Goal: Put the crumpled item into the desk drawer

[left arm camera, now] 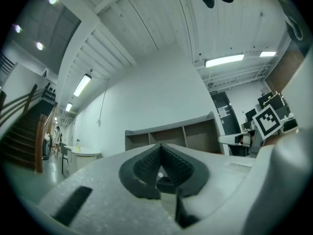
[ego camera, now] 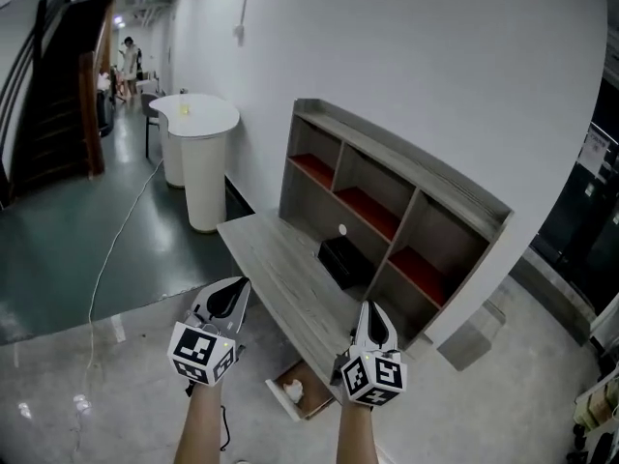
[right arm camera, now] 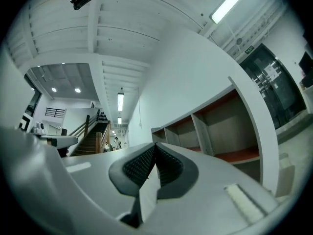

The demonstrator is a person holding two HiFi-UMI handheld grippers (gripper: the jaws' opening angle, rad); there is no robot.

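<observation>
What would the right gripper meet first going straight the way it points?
Likely the shelf unit; the shut right gripper's tips line up with its left compartments. Depth is unclear.

white round counter (ego camera: 198, 119), black box (ego camera: 340, 259), dark staircase (ego camera: 58, 85)

Part of drawer (ego camera: 317, 400) hidden under desk (ego camera: 271, 259) edge; distant person (ego camera: 128, 61) too small to make out.

free: open drawer (ego camera: 317, 396) top | obstacle: black box (ego camera: 340, 260) on desk (ego camera: 276, 259)
</observation>
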